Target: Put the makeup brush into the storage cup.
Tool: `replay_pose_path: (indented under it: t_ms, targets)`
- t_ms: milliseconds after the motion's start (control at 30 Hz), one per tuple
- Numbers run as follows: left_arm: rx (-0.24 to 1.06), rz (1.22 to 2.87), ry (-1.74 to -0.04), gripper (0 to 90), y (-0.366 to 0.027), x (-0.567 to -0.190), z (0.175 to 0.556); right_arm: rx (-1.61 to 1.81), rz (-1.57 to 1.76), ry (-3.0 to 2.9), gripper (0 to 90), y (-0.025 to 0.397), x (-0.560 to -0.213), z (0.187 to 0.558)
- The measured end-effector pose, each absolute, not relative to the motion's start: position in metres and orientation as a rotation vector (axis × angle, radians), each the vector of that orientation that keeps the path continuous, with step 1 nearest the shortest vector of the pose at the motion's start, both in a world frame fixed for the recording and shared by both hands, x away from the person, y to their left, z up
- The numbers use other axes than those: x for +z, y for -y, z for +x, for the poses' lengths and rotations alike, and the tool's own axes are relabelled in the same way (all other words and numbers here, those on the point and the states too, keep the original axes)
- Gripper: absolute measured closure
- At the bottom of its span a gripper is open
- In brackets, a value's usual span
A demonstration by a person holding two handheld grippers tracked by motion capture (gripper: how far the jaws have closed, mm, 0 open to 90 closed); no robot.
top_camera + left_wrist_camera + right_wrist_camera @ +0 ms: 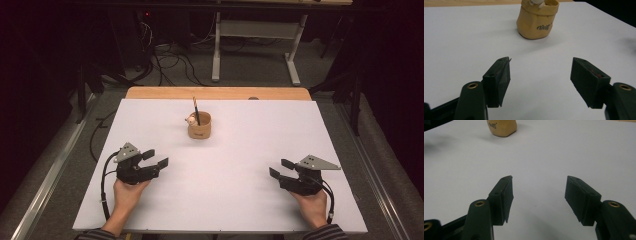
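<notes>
Left claw (159,158) and right claw (280,168) gaping, empty, angled toward cup (199,126) holding pencil (196,110), ready to reach.

White table (225,200), floor cables (170,62).

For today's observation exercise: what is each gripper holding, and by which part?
Nothing. Left gripper and right gripper are both open and empty, apart from the cup.
</notes>
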State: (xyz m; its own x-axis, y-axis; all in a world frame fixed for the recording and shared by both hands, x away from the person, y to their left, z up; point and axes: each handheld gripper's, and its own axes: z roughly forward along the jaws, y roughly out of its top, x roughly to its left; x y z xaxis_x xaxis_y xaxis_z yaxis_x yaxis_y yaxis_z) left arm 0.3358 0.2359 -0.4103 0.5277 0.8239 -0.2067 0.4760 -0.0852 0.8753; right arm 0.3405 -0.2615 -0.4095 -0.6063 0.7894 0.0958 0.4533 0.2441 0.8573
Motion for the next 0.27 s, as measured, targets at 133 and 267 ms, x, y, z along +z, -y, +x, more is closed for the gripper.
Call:
replay_pose_path:
  t_ms: [133, 267]
  targets:
    - [0.414, 1.724, -1.093, 32.8, -0.2367, -0.4095, 0.3345, 1.306, 1.143, -2.166, 41.3, 0.2617, -0.4096, 0.3406]
    - [0.414, 1.719, -1.093, 33.0, -0.2376, -0.4088, 0.3337, 1.304, 1.138, -2.166, 41.4, 0.2619, -0.4095, 0.3407]
